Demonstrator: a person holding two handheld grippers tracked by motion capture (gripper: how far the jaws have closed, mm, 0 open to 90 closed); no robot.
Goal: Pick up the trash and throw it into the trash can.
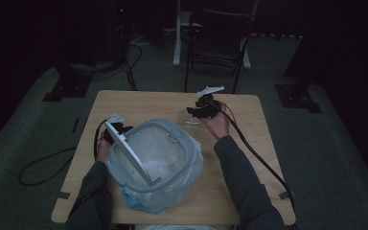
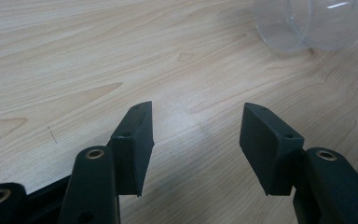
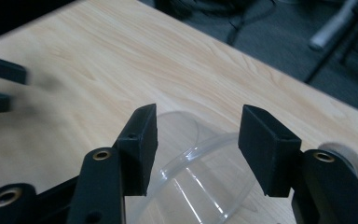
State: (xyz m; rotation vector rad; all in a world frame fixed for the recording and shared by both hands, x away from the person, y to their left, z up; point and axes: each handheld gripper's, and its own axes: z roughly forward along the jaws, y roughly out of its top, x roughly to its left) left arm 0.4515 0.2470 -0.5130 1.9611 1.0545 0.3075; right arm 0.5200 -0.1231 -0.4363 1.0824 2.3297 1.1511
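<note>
A grey bin (image 1: pixel 190 149) lined with a clear plastic bag (image 1: pixel 172 191) stands at the table's front middle, its lid (image 1: pixel 127 152) swung up on the left. My left gripper (image 1: pixel 117 128) sits beside that lid; its jaws stand open over bare wood (image 2: pixel 196 140). A clear plastic container (image 1: pixel 190 122) lies on the table just behind the bin and appears again as the clear plastic container (image 2: pixel 307 23) far off. My right gripper (image 1: pixel 196 111) hovers over it, open (image 3: pixel 198 144), with the container (image 3: pixel 200 186) below and beyond the pads, which do not press on it.
The wooden table (image 1: pixel 139 103) has bare room at the back left and along the right side. A pale round thing (image 3: pixel 349 158) lies beside the container. A chair (image 1: pixel 218 43) stands behind the table, and cables (image 1: pixel 43 167) trail over the dark floor.
</note>
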